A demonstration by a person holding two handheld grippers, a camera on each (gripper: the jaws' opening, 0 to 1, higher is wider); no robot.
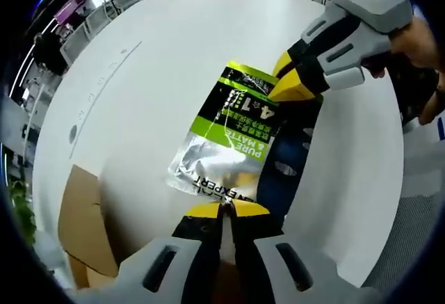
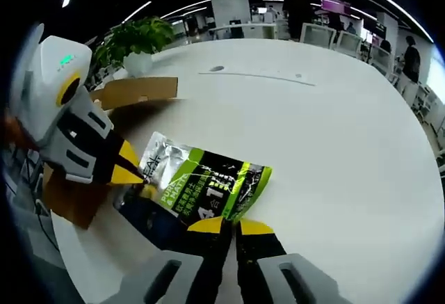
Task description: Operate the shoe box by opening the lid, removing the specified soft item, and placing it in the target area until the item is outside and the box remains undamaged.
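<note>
Now I hold my left gripper [image 1: 220,210] and right gripper [image 2: 229,226] facing each other, each with jaws pinched on an opposite end of one green-and-silver pouch [image 1: 226,133]. It lies flat on the white surface [image 1: 160,53], one cardboard shoe box [image 1: 80,213] beside it.

In the left gripper view our left claw [image 1: 222,210] rises from the bottom edge, jaws pressed together. Our right claw [image 1: 295,85] enters from the upper right, gripped by a hand [image 1: 417,46], its yellow tips also closed together.
</note>
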